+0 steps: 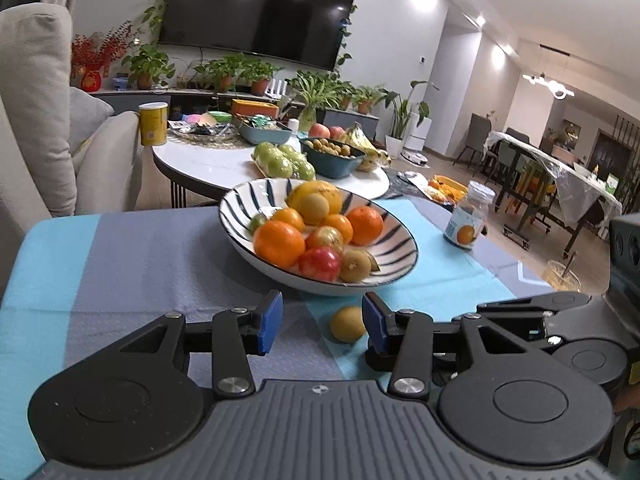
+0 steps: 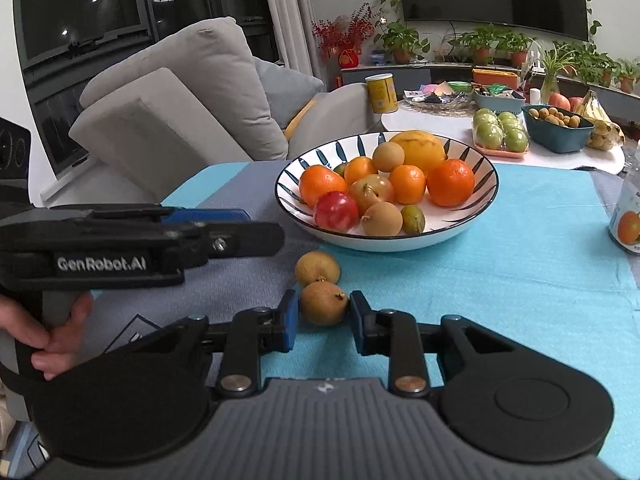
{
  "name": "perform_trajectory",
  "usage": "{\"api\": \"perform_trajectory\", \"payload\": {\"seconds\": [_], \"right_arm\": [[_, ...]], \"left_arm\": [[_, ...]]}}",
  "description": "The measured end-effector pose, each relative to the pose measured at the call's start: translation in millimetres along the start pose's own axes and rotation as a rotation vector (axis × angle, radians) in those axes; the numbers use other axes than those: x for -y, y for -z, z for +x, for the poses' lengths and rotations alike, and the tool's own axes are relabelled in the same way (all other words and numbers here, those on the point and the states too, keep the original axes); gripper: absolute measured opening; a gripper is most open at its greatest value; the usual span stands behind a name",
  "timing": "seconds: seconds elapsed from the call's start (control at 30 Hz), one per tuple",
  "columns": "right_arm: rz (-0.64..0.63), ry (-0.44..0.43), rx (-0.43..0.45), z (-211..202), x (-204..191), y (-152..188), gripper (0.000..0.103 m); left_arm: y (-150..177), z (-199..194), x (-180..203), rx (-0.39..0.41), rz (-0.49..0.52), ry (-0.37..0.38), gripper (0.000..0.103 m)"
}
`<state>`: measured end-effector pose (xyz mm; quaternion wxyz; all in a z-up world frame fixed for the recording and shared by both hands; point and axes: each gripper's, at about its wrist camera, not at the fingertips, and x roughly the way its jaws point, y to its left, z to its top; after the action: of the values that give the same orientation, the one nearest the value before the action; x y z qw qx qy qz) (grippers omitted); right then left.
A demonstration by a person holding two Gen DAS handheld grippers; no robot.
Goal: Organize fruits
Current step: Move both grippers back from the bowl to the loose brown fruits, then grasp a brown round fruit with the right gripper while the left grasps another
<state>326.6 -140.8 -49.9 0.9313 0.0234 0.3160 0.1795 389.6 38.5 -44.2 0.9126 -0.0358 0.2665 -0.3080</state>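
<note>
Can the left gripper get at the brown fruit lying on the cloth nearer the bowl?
Probably yes: the left gripper is open, nothing lies between it and the brown fruit, though the right gripper works on the fruit right beside it.

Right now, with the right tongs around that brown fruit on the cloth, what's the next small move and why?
Probably lift straight up a little. The right tongs look closed on the near brown fruit, pads against both sides, with a second brown fruit right behind it. A straight lift should avoid nudging that one before heading to the striped bowl.
</note>
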Motion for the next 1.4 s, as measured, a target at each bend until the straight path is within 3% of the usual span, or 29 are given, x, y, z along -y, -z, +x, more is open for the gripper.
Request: {"api": "perform_trajectory", "payload": {"seconds": [0.47,0.67,0.77,0.97,1.03,1.4], "right_arm": [[0.042,0.135,0.033,-33,28,17,0.037],[0.043,0.145,0.050,-40,27,21,0.037],[0.048,0.137,0.057,-41,28,20,0.037],[0.055,0.136,0.068,-46,29,19,0.037],[0.057,0.136,0.071,-47,30,19,0.037],[0.057,0.146,0.108,-61,30,18,0.037]], "left_arm": [[3,31,22,-0.097,0.045,0.007,0.050],[2,40,35,-0.121,0.091,0.012,0.052],[1,41,36,-0.121,0.091,0.016,0.050],[3,40,38,-0.119,0.098,-0.018,0.035],[3,40,40,-0.119,0.103,-0.036,0.025],[8,33,50,-0.109,0.095,-0.085,0.025]]}}
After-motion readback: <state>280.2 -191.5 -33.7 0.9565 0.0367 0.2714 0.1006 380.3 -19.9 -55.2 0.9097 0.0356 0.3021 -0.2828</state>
